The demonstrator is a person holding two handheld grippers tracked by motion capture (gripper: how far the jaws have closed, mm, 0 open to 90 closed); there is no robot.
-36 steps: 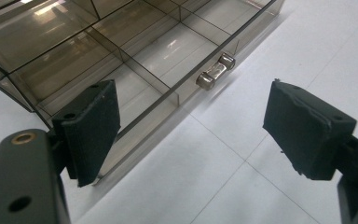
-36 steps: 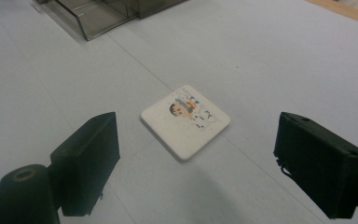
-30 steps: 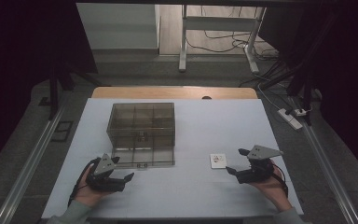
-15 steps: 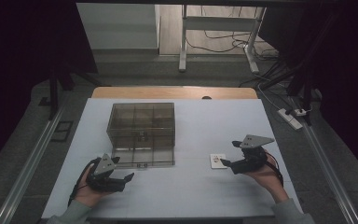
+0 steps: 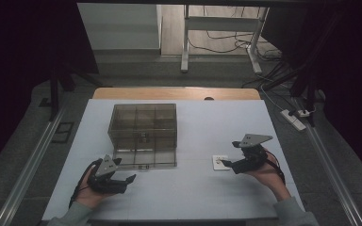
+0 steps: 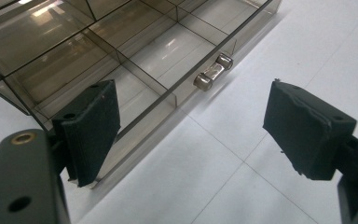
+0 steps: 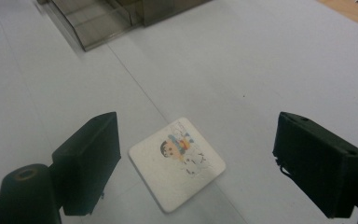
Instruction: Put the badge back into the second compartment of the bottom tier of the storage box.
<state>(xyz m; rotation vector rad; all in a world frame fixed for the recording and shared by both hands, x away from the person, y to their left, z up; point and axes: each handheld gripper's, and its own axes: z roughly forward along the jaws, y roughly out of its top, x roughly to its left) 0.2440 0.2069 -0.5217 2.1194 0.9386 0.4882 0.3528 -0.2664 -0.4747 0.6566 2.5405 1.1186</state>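
right gripper (image 5: pixel 227 164) hovering, jaws wide, nothing gripped | card (image 7: pixel 177 161) lying flat on table (image 5: pixel 198 197), between and just beyond its jaws (far nearer than left) | left gripper (image 5: pixel 122 181) idling open by box (image 5: pixel 143 134)

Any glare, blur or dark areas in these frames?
High view: dim, dark surroundings, white table evenly lit. Left gripper view: glare patches on the clear box; near claw pads soft. Right gripper view: picture tile sharp, pads blurred.
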